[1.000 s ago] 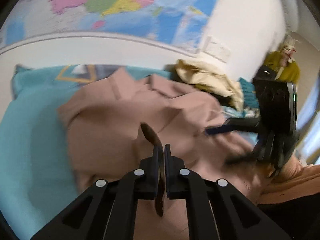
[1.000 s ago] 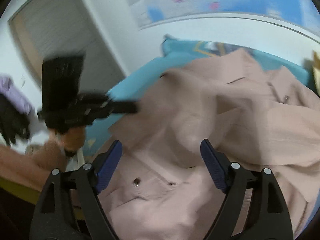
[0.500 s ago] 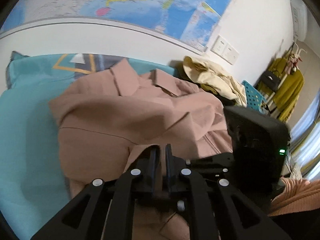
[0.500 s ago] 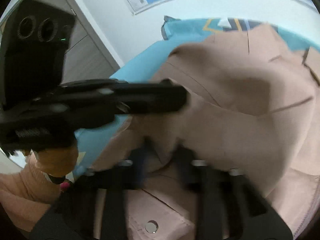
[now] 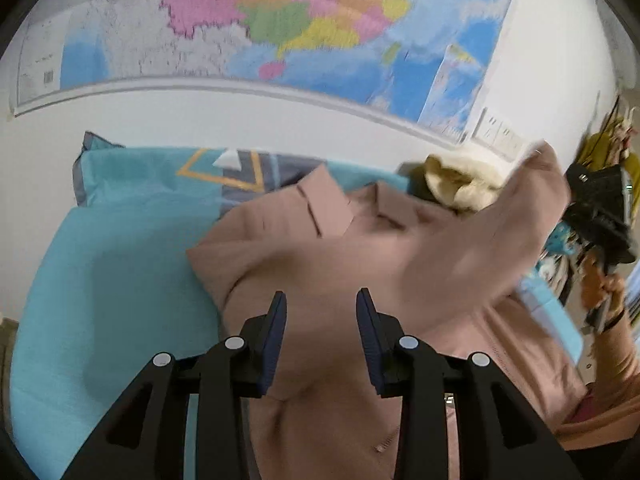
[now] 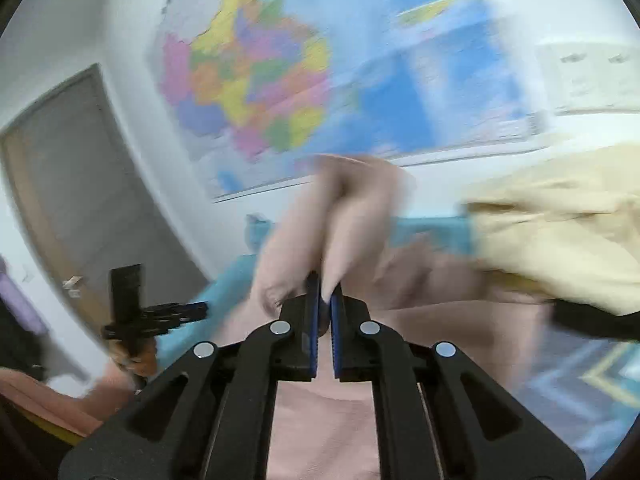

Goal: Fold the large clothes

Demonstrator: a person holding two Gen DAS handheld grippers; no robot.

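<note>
Left wrist view has the left tool (image 5: 320, 332) low in the middle of the frame, its two blue-padded fingers (image 5: 276, 334) spread apart with nothing between them, hanging over the pink coat (image 5: 340, 256). That coat lies spread across the teal bed cover (image 5: 104, 280), collar toward the wall at upper centre. Its near-left edge runs diagonally from mid-frame down toward the left finger, and beyond that edge the cover is bare all the way to the left rim. One flap of the coat is lifted up and away to the upper right, where the right tool (image 5: 600, 216) shows dark and blurred. A cream garment (image 5: 460, 188) is heaped behind the lifted flap, against the wall under the map (image 5: 280, 28).

Right wrist view is smeared by motion. The right tool (image 6: 325, 312) sits at centre, fingers pressed nearly together with a pinched fold of pink coat (image 6: 344, 220) rising between them. The cream garment (image 6: 560, 232) crowds the right side; the left tool (image 6: 160, 314) is small at lower left, in front of a grey door (image 6: 72, 184).
</note>
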